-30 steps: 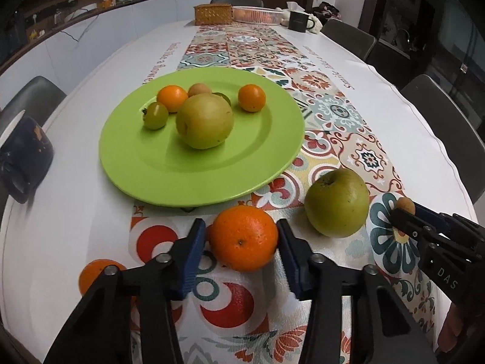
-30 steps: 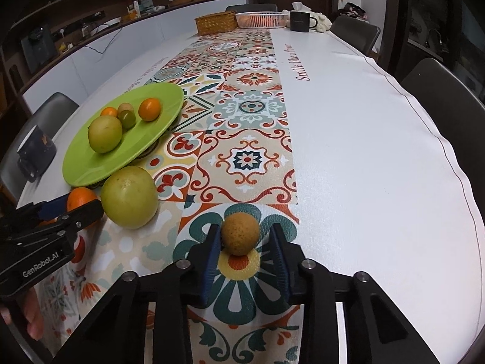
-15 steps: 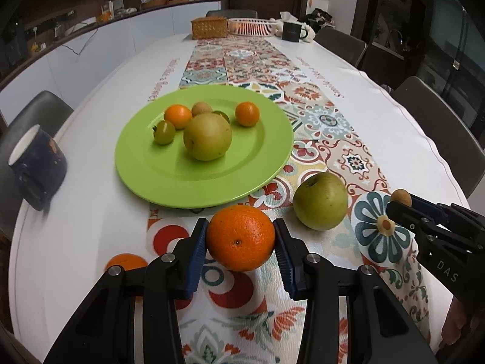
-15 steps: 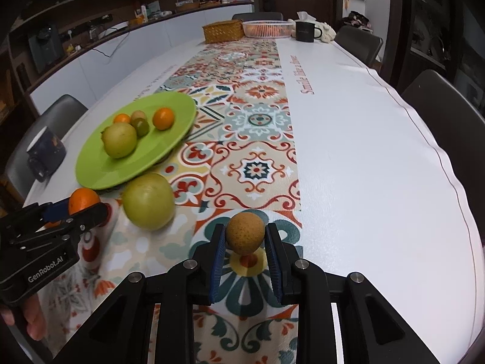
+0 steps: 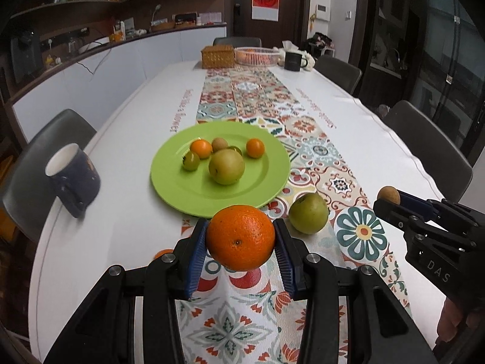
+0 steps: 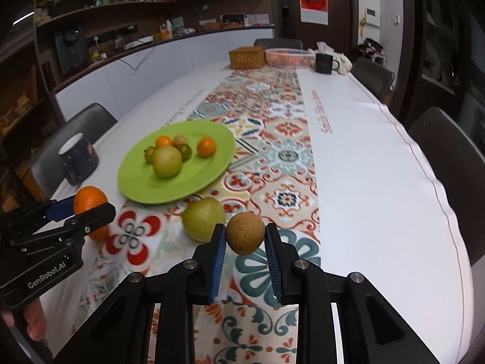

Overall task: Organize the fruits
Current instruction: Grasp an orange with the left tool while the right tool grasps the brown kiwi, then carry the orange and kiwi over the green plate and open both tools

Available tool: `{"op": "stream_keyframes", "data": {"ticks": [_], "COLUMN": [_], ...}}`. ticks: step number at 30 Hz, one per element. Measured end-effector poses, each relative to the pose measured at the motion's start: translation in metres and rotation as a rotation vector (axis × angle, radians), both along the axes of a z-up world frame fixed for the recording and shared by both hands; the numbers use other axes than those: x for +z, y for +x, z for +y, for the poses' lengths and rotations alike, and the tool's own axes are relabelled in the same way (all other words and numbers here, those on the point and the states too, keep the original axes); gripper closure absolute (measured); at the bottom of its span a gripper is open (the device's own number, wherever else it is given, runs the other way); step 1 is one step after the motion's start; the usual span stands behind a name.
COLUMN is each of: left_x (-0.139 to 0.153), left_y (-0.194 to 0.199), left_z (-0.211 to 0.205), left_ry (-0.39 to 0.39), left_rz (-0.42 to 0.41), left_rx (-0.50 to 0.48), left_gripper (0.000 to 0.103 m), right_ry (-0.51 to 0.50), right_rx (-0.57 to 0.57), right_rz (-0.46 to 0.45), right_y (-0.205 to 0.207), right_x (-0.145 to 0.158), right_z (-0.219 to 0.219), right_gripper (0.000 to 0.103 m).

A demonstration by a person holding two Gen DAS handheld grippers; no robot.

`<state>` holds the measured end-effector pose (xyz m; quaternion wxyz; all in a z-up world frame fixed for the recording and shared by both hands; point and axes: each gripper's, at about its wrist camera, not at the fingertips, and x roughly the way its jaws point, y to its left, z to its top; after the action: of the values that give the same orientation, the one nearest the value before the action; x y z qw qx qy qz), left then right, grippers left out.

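My left gripper (image 5: 241, 238) is shut on a large orange (image 5: 240, 237) and holds it above the table, just in front of the green plate (image 5: 182, 188). My right gripper (image 6: 245, 238) is shut on a small brown round fruit (image 6: 245, 233), also lifted; it shows in the left wrist view (image 5: 388, 194). The plate (image 6: 133, 182) holds a big yellow-green pear (image 5: 226, 166), two small oranges and small green and brown fruits. A green apple (image 5: 308, 213) lies on the runner between the grippers. A small orange (image 5: 162, 254) lies on the table, half hidden under my left fingers.
A dark blue mug (image 5: 72, 176) stands left of the plate near the table edge. A wicker box (image 5: 218, 57), a pink basket (image 5: 257, 55) and a black mug (image 5: 292, 60) stand at the far end. Chairs line both sides.
Both grippers closed on their fruit and lifted: the large orange and the small brown fruit left the table and rose, and both views pulled up and back.
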<state>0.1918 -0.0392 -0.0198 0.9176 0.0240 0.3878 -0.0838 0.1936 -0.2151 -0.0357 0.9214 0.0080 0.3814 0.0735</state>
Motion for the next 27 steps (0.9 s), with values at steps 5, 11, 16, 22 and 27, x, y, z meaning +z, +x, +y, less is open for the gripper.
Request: {"op": "stream_keyframes", "data": {"ticks": [5,11,16,22,27], "left_x": [0.014,0.027,0.035,0.043,0.049], "left_y": [-0.005,-0.005,-0.004,0.002,0.014], "left_z": [0.006,0.013,0.019,0.029,0.036], "left_ry": [0.002,0.005,0.015,0.024,0.044], "left_rz": [-0.034,-0.066,-0.09,-0.115,-0.132], "left_rx": [0.014,0.027,0.033,0.048,0.056], "left_gripper": [0.061,0.061,0.061,0.061,0.061], "right_ry": [0.0,-0.007,-0.009,-0.022,-0.027], "right_rx": [0.022,0.046,0.062,0.073,0.08], "right_rz": [-0.044,-0.081,-0.107,-0.137,-0.155], "right_y": [-0.005,-0.005,0.0,0.01,0.025], "right_x": [0.018,0.032,0.042,0.054,0.062], "right_z": [0.009,0.02,0.027,0.036,0.044], "right_gripper": [0.076,0.076,0.076,0.076,0.076]}}
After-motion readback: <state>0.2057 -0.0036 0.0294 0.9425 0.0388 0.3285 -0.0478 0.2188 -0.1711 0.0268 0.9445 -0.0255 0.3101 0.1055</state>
